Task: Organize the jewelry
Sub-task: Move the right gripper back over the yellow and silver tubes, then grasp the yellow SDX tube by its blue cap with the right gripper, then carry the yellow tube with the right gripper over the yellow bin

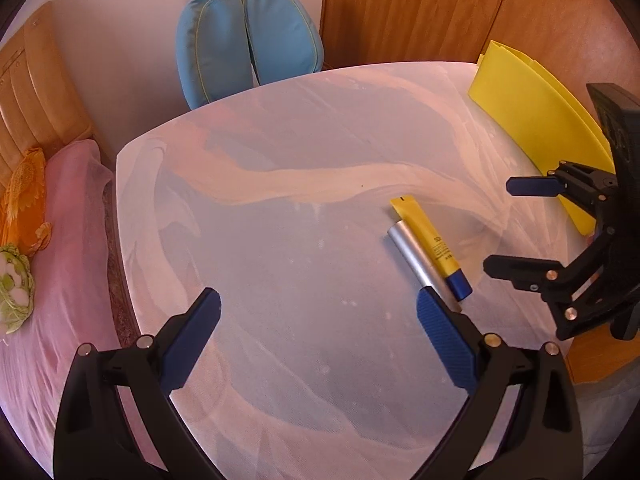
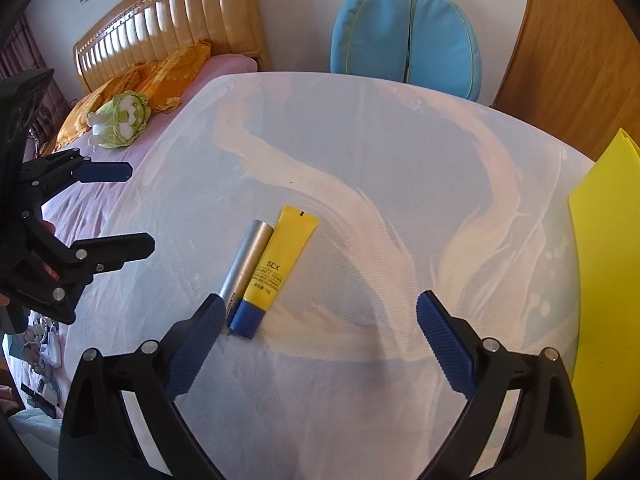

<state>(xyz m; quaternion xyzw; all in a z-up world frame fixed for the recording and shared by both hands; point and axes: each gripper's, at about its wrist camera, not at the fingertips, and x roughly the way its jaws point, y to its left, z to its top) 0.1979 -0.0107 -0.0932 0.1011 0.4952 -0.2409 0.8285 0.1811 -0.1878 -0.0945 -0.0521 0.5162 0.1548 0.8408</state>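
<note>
A yellow tube with a blue cap point(image 1: 433, 243) point(image 2: 276, 270) and a silver cylinder point(image 1: 420, 262) point(image 2: 246, 262) lie side by side on a white marbled table point(image 1: 300, 220) point(image 2: 380, 200). My left gripper point(image 1: 318, 312) is open and empty; its right fingertip point(image 1: 430, 304) is just below the silver cylinder's near end. My right gripper point(image 2: 318, 314) is open and empty; its left fingertip point(image 2: 214, 310) is beside the tube's cap. Each gripper also shows in the other view, the right one point(image 1: 500, 224) and the left one point(image 2: 138, 208), both open. No jewelry shows.
A yellow folder point(image 1: 536, 120) point(image 2: 604, 280) lies at the table's right edge. A blue chair back point(image 1: 248, 40) point(image 2: 406, 32) stands behind the table. A bed with a pink sheet point(image 1: 68, 240), an orange pillow and a green plush toy point(image 2: 120, 120) is at left. A wooden wardrobe point(image 1: 420, 8) stands behind.
</note>
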